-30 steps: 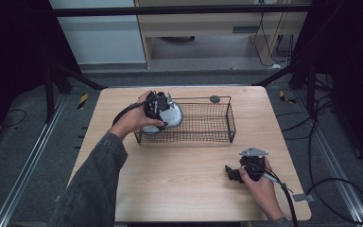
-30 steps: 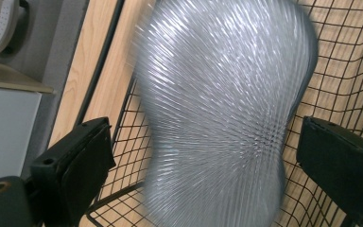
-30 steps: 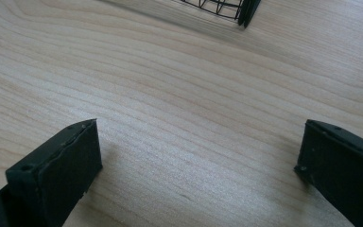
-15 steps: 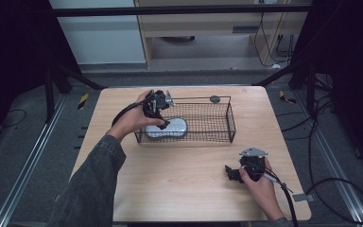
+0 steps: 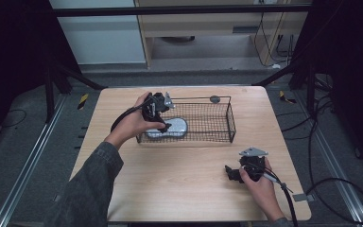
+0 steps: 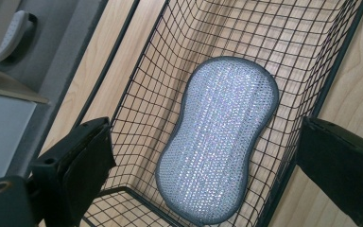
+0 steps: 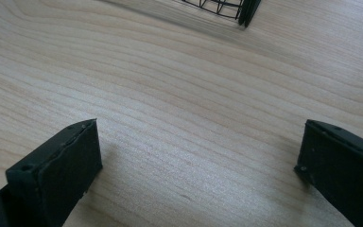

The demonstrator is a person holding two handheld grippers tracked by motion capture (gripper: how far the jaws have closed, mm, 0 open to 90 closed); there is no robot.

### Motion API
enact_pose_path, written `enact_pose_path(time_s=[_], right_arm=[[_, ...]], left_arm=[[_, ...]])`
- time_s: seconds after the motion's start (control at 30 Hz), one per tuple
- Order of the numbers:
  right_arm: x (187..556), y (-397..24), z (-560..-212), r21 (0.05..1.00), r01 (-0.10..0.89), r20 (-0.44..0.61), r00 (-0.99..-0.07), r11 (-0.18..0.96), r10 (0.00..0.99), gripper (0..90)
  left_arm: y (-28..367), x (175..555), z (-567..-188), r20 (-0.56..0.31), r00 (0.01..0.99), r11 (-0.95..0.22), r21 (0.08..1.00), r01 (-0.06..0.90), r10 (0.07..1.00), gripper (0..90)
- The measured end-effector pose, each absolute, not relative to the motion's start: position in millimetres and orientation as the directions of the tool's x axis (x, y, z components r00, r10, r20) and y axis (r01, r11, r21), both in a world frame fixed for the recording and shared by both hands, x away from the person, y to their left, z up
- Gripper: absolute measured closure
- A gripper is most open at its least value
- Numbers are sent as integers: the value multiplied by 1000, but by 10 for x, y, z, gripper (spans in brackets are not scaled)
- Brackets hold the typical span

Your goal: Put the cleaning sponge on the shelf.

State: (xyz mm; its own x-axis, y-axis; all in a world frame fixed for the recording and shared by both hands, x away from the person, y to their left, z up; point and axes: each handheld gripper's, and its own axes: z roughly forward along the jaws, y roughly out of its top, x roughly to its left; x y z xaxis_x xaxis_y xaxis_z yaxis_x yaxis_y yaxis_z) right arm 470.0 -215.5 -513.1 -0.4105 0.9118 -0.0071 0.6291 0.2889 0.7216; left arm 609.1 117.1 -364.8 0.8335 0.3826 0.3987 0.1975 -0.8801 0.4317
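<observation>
Noting the desk [image 5: 179, 179] first: light wood, carrying one black wire basket [image 5: 203, 124] toward the far side and little else. Inside the basket, at its left end, the silver scrubbing pad [image 6: 217, 142] now lies flat on the mesh floor; one second ago it was up at the basket rim in my left gripper [image 5: 163, 113], and half a second ago it was already down in the basket. So the drop is made. The left gripper view looks straight down on the pad with both jaws spread wide to either side of it, touching nothing, so the release looks clean. I judge the placing step finished; what remains for that hand is to lift clear without snagging the wire. My right gripper [image 5: 234, 174] rests near the front right of the desk, well apart from the basket, jaws spread over bare wood, idle throughout.
</observation>
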Motion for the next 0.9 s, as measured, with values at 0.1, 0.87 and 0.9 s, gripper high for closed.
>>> enact_pose_path(time_s=[0.1, 0.87, 0.9], right_arm=[[4700, -2155, -5131, 722, 629, -7, -410, 288, 912, 6], [4695, -2150, -5131, 722, 630, -7, -406, 285, 914, 7], [4695, -2149, -5131, 722, 631, -7, -405, 285, 914, 7]], left_arm=[[1167, 6030, -3636, 415, 818, -875, 440, 202, 398, 44], [1222, 5341, -3660, 318, 808, -777, 579, 248, 495, 52], [1233, 5307, -3677, 318, 807, -775, 581, 248, 497, 51]])
